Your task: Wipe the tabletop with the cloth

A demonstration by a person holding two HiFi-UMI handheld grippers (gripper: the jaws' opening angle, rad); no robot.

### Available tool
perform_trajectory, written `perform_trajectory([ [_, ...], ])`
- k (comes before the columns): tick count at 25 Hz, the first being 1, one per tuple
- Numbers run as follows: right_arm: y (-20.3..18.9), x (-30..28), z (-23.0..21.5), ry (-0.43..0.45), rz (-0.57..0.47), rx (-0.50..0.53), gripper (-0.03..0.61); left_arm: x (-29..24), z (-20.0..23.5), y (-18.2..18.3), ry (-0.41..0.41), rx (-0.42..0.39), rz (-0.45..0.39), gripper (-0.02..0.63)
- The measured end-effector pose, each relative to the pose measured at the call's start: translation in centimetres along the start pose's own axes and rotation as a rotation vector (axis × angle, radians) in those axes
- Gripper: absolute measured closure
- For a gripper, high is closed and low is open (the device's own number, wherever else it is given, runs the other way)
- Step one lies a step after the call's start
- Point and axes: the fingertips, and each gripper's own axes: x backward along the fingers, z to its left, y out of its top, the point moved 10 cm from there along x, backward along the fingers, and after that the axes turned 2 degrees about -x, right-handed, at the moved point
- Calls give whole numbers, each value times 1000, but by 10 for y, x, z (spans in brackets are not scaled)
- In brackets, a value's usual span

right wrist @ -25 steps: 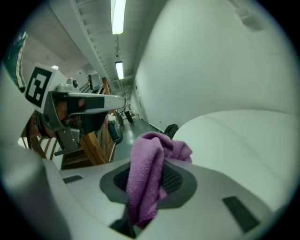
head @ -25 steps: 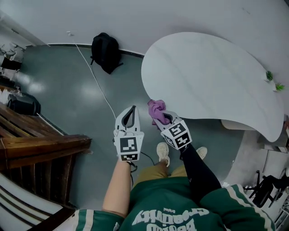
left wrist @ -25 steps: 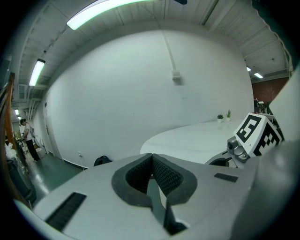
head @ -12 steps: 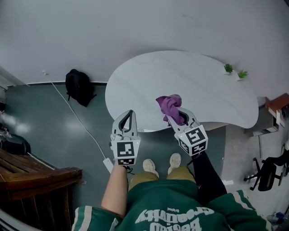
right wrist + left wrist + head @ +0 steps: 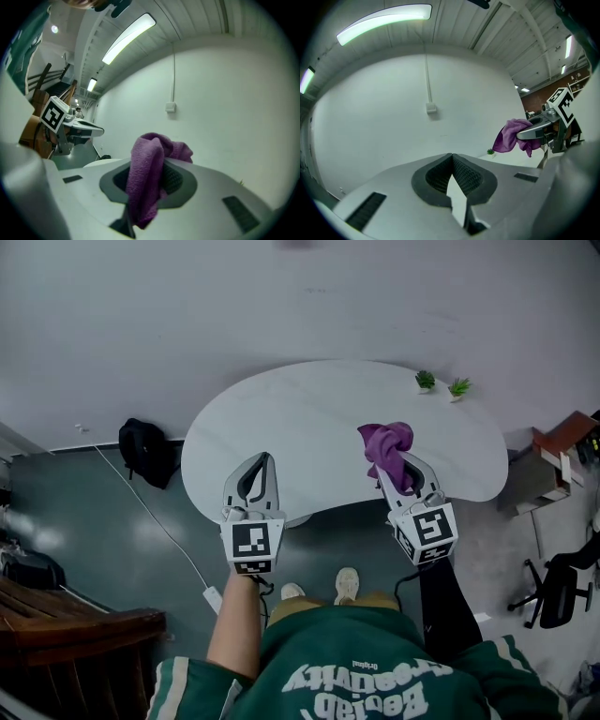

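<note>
Over table [image 5: 309, 418], right tongs [image 5: 392, 468] gripping purple cloth [image 5: 385, 441], left tongs [image 5: 264, 457] closed

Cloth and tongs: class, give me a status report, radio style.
Left tongs shut, empty. Right tongs shut on cloth, held above table. Two small plants at table's far edge.

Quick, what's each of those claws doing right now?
Left gripper: closed, holding nothing.
Right gripper: closed on the purple cloth.
</note>
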Motion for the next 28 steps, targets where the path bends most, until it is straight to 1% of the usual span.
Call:
perform_trajectory([
  [3,-1,8,-16,-27,-21,14,485,-6,-15,7,5,-2,-17,614],
  [8,-6,26,-65,-46,-46,6,486,-31,-59,30,6,-18,-29,614],
  [14,-13,35,-94,-56,-56,-2,486,-50,-84,39,4,-28,-35,614],
  [24,-14,42,-117,-65,-67,6,486,-65,-105,48,-11,-41,-37,614],
  [28,-14,50,-127,-59,-60,22,486,-70,-117,50,-10,-28,-44,614],
])
